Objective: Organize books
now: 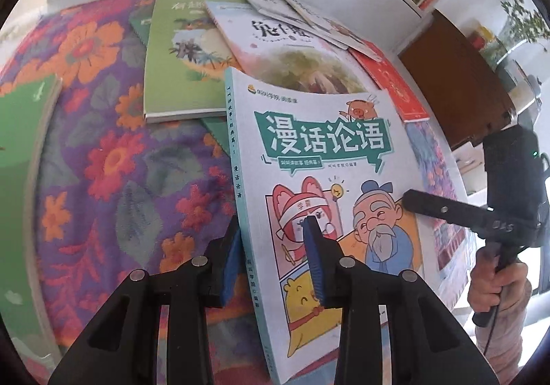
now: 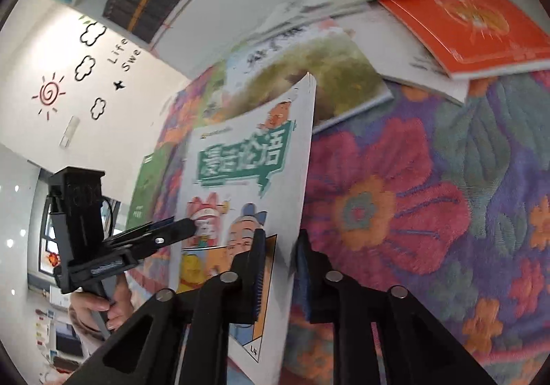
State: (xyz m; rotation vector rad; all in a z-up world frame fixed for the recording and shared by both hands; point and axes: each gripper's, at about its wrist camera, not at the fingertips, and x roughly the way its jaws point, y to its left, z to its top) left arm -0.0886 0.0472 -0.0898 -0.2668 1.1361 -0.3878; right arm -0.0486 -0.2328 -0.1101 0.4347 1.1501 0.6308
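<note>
A quilted floral cloth (image 1: 113,158), plush and stitched in purple, orange, red and dull green, covers the bench and fills the left half of the left wrist view and the right half of the right wrist view. Across the top of both frames lies a loose fan of flat paperbacks: a green book (image 1: 178,51) with a palm-tree picture, a pale watercolour-cover book (image 1: 282,51) overlapping it, and a glossy red book (image 2: 471,20) at the upper right. The comic book (image 1: 326,185), thin, matte white with a teal spine and a teal title banner over cartoon figures, stands lifted off the cloth in the centre of both views, its cover bowing slightly. The left tool (image 1: 275,264) is clamped on its spine edge, ribbed blue pads (image 1: 314,261) pressing front and back; the right tool (image 2: 278,278) is clamped on its opposite edge at the lower centre of its own frame. Only the left wrist view shows a dark brown wooden cabinet (image 1: 450,75) and a leafy plant at the upper right; only the right wrist view shows a white wall with sun and cloud stickers (image 2: 68,82) at the left. Each view catches the other tool's black handle and a hand (image 2: 99,309) gripping it
</note>
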